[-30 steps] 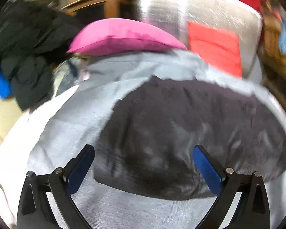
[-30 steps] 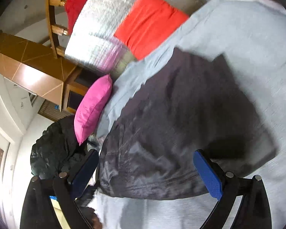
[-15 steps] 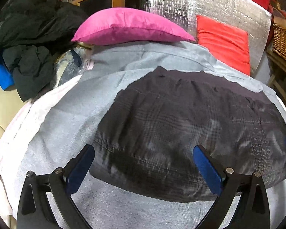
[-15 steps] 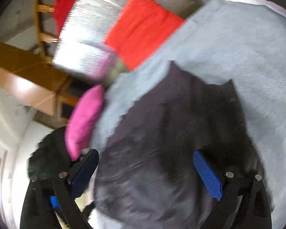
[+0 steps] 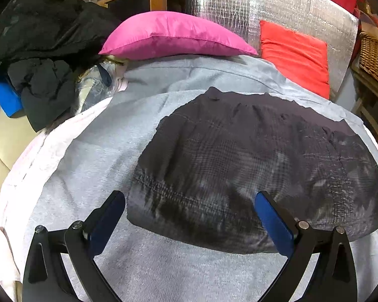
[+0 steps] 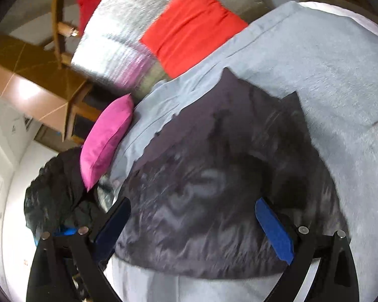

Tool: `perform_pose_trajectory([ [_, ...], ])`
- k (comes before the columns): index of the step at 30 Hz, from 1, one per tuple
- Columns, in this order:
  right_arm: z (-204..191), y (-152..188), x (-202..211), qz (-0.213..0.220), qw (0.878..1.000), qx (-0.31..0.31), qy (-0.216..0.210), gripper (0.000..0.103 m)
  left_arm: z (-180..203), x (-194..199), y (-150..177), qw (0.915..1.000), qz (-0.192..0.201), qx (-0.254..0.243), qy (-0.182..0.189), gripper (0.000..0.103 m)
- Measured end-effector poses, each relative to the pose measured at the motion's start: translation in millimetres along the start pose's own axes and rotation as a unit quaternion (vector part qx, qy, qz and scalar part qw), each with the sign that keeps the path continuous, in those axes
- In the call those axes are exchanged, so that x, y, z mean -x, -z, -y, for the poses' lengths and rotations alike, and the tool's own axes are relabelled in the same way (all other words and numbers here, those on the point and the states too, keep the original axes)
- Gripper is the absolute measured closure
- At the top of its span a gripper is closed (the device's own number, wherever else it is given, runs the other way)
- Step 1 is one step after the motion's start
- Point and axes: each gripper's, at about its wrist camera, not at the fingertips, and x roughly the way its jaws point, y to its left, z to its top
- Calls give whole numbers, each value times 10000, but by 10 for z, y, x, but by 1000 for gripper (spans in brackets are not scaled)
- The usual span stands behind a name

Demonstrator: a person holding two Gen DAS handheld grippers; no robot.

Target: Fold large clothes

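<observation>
A dark checked garment (image 5: pixel 252 166) lies spread flat on a light grey sheet (image 5: pixel 93 156) that covers the bed. My left gripper (image 5: pixel 190 211) is open and empty, a little above the garment's near edge. In the right wrist view the same garment (image 6: pixel 214 188) fills the middle, seen from the side and blurred. My right gripper (image 6: pixel 192 216) is open and empty above the garment's near part. Neither gripper touches the cloth.
A pink pillow (image 5: pixel 174 35) and a red cushion (image 5: pixel 294 55) lie at the bed's far end against a silver foil panel (image 5: pixel 239 7). A heap of dark clothes (image 5: pixel 40 50) sits at the far left. A wicker basket (image 5: pixel 373 55) stands at the right.
The left view has steadied and drawn slightly back, with the garment's near edge now between the fingers. The right gripper has shifted over the garment. Both stayed open.
</observation>
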Motion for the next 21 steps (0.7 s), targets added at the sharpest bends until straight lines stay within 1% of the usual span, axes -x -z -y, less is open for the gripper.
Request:
perform_pose_trajectory([
  [2, -40, 97, -19, -68, 9999, 115, -35, 3, -2, 43, 5, 10000, 12, 7, 12, 0],
  [3, -33, 145, -49, -68, 9998, 169, 64, 3, 0, 63, 10, 10000, 19, -1, 23, 0],
  [6, 150, 201, -178, -159, 9996, -51, 217, 3, -13, 87, 10, 10000, -17, -47, 76, 0],
  [7, 197, 212, -203, -156, 9996, -114, 225, 3, -49, 94, -3, 9999, -23, -35, 144, 0],
  [8, 184, 211, -177, -133, 9996, -134, 210, 3, -89, 96, -22, 9998, -19, -21, 191, 0],
  [10, 88, 171, -97, -164, 9998, 26, 130, 3, -214, 84, -97, 9997, 18, 35, 221, 0],
  [12, 7, 74, 88, -18, 9996, 255, 97, 3, -334, 39, -192, 9996, 21, 92, 272, 0],
  [14, 27, -67, 266, 131, 9988, 420, 195, 3, -516, -67, -331, 9986, -40, 204, 487, 0],
  [16, 122, -206, 365, 186, 9976, 481, 459, 2, -672, -234, -462, 9961, -159, 283, 822, 0],
  [17, 242, -313, 402, 182, 9967, 467, 642, 2, -729, -334, -518, 9940, -277, 325, 1008, 0],
  [19, 441, -450, 407, 109, 9952, 412, 876, 2, -819, -609, -627, 9853, -696, 456, 1490, 0],
  [20, 581, -527, 359, -12, 9946, 336, 985, 2, -846, -711, -660, 9823, -811, 540, 1602, 0],
  [21, 652, -579, 316, -112, 9946, 283, 990, 2, -861, -799, -682, 9791, -900, 608, 1718, 0],
])
